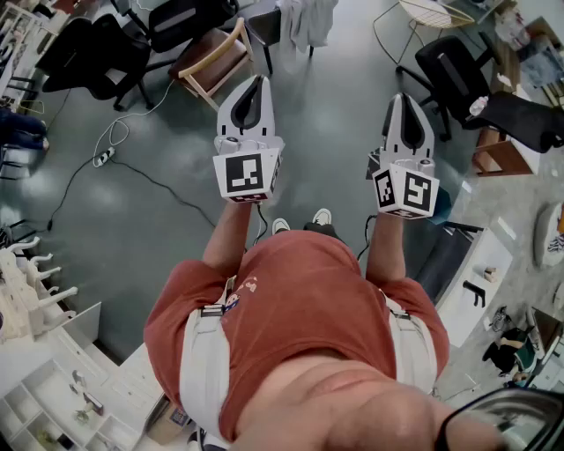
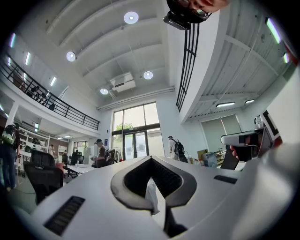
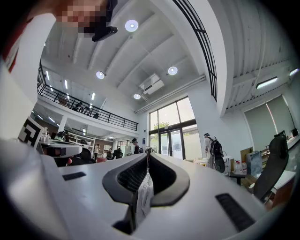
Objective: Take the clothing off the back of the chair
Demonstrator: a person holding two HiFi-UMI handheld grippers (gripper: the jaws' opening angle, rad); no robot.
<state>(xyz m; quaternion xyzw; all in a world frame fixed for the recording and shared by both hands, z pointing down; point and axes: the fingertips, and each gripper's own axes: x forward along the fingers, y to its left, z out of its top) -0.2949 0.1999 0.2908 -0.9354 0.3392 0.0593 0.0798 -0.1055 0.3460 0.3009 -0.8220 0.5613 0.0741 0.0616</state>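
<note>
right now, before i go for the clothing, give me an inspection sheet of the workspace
surface: grey floor; no table in use.
job's things: white clothing hangs over a chair at the far edge of the head view, untouched.
clutter: wooden chair and black office chairs stand around the clothing.
grippers: left gripper shut, nothing held; right gripper shut, nothing held; both held out ahead of the person, well short of the clothing.
cables: black cable runs across the floor from a power strip on the left.
surroundings: open hall with glass doors; people stand far off.
</note>
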